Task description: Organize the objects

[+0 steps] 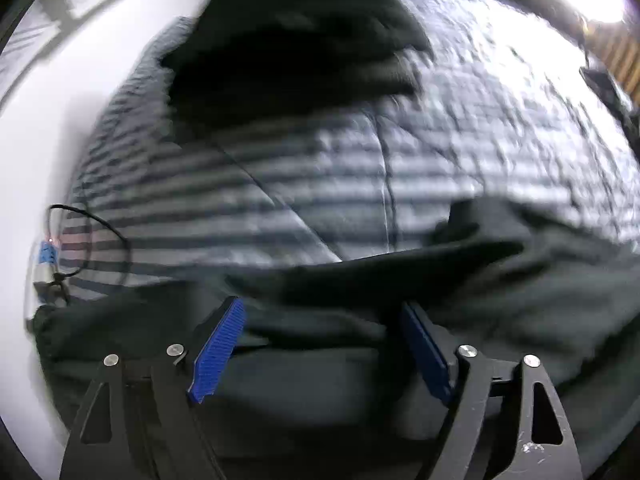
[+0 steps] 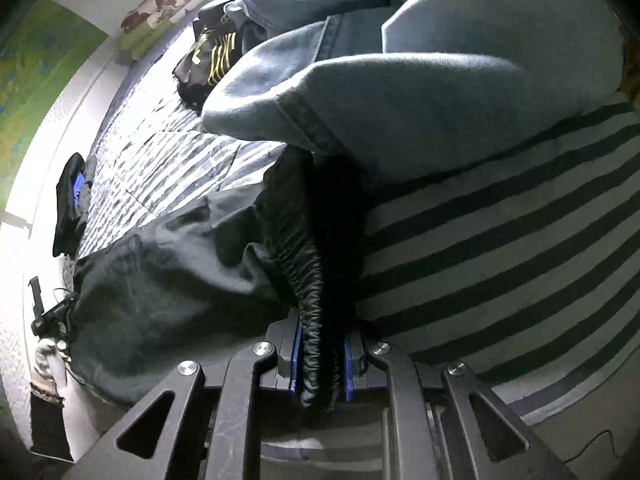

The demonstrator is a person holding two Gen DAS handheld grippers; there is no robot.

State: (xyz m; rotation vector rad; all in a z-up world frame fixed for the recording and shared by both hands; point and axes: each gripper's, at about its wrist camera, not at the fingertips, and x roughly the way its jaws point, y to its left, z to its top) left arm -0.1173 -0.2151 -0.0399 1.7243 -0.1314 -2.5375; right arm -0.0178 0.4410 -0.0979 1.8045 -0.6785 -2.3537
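A dark grey garment (image 1: 360, 360) lies crumpled on the striped bedspread (image 1: 280, 180). My left gripper (image 1: 322, 308) hangs over it, blurred, its blue pads (image 1: 218, 352) wide apart with only loose fabric below them: open. In the right wrist view the same dark garment (image 2: 160, 280) spreads to the left. Its gathered elastic waistband (image 2: 308, 280) runs straight between the jaws of my right gripper (image 2: 322, 328), which is shut on it.
A grey striped shirt (image 2: 500, 260) lies flat on the right and blue jeans (image 2: 440, 80) are piled above it. A black garment with yellow stripes (image 2: 212, 60) and another black heap (image 1: 300, 60) lie farther off. A thin black cable (image 1: 92, 220) curls at the bed's left edge.
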